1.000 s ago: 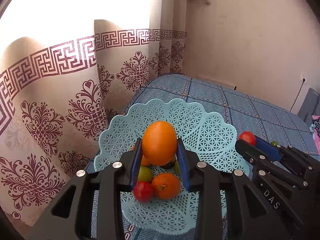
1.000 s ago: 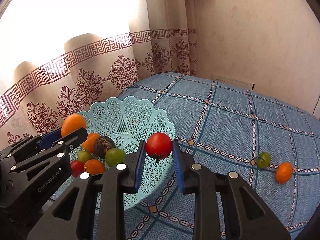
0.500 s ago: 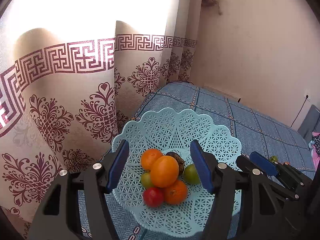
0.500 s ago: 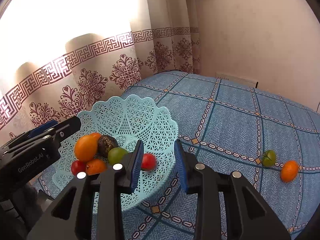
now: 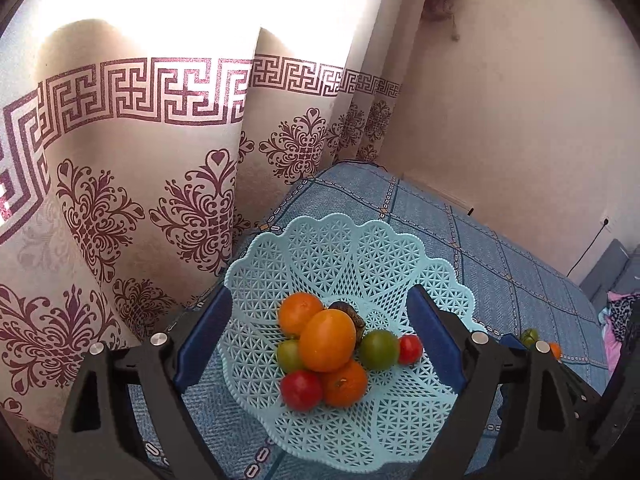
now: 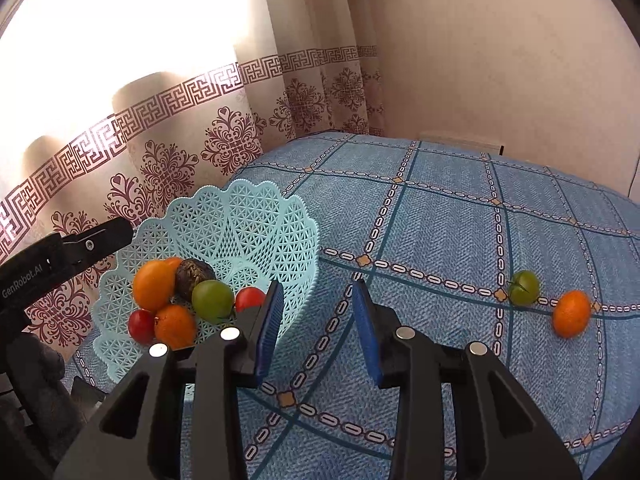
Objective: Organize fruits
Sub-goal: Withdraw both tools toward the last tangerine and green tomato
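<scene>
We saw the left tool (image 5: 318, 340) held above the pale blue lattice basket (image 5: 344, 248), its blue-padded fingers (image 5: 202, 340) spread wide and gripping nothing. The basket sat on a bed under a blue checked bedspread (image 6: 440, 216), close to the patterned curtain (image 5: 120, 184). Heaped in the basket's centre lay a large orange fruit (image 5: 327, 340), with another orange one (image 5: 299, 314) at its 11 o'clock and a third (image 5: 346, 386) at its 5 o'clock. A dark fruit (image 5: 348, 310) peeked out behind the heap. A red tomato (image 5: 301, 390) rested at 7 o'clock, a green one (image 5: 378, 350) at 3 o'clock, and a smaller red tomato (image 5: 410, 349) just beyond it.

The right tool (image 6: 318, 320) hovered beside the basket's rim, its fingers parted and empty. Out on the bedspread, at that tool's 3 o'clock and well apart from the basket, a green tomato (image 6: 524, 287) and an orange fruit (image 6: 572, 314) lay near each other.
</scene>
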### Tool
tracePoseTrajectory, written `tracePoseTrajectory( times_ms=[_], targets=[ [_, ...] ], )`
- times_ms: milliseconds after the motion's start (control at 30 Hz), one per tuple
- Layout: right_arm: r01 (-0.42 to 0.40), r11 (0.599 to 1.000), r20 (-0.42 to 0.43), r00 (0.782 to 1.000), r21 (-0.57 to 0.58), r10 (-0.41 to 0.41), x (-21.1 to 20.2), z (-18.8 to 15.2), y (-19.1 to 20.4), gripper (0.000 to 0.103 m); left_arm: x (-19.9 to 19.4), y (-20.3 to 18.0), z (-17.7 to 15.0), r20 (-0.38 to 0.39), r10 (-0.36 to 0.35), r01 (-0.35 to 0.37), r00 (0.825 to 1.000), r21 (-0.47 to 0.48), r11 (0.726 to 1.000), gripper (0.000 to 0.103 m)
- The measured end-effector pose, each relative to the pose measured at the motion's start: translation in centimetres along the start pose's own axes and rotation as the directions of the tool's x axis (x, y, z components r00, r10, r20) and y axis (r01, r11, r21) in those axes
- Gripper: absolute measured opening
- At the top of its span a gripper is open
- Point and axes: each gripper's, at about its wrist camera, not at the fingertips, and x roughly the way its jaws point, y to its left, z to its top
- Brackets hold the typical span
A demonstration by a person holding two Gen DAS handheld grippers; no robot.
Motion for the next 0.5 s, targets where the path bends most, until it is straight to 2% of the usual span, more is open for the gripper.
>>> tracePoseTrajectory(
  times_ms=[167, 500],
  targets=[
    [0.028, 1.000, 0.005, 1.000, -0.005, -0.028, -0.4, 0.2, -0.6, 0.036, 0.0, 0.1, 0.0, -0.002, -0.001, 0.001, 1.000, -0.008, 1.000, 0.090],
    [0.088, 0.996, -0.009, 0.996, 0.024, -0.087, -1.0, -0.8, -3.5, 0.036, 0.1, -1.7, -0.8, -0.012, -0.029, 0.029, 1.000, 0.041, 0.999, 0.090]
  ],
)
